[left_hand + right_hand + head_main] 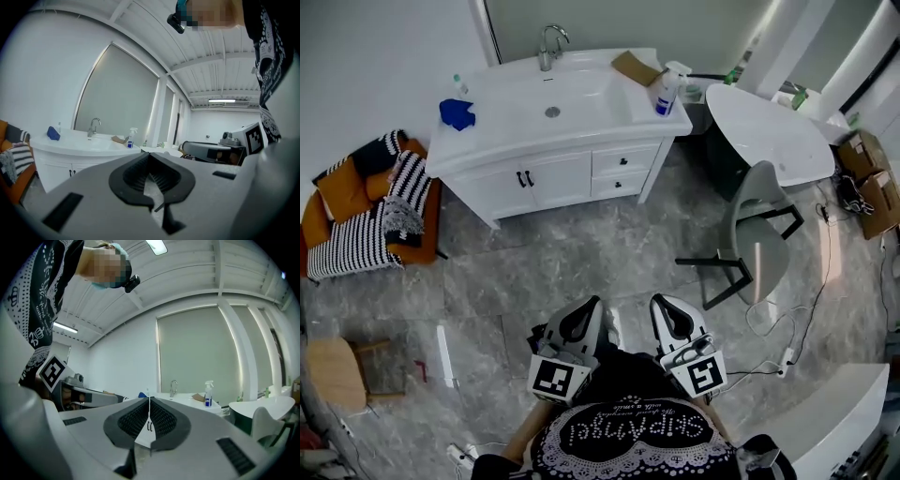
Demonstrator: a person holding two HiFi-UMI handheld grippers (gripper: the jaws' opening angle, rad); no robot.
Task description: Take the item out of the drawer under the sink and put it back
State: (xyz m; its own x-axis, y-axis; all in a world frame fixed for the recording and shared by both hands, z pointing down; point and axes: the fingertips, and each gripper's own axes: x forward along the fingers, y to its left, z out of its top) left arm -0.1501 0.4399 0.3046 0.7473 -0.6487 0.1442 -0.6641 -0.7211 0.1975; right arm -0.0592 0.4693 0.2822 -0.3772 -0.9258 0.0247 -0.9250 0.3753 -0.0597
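Note:
The white sink cabinet (487,155) stands against the far wall, a few steps ahead of me. Its two small drawers (623,161) under the right of the basin are both closed, so whatever lies inside is hidden. My left gripper (592,302) (150,154) is held low in front of my body, its jaws together with nothing between them. Beside it my right gripper (659,300) (150,399) is also shut and empty. Both point toward the cabinet (70,159) (187,401), far short of it.
On the countertop are a faucet (548,42), a blue cloth (457,113), a spray bottle (666,92) and a brown flat piece (636,67). A grey chair (750,234) and a white oval table (769,131) stand at the right. An orange sofa (323,216) is at the left, and cables (811,309) lie on the floor.

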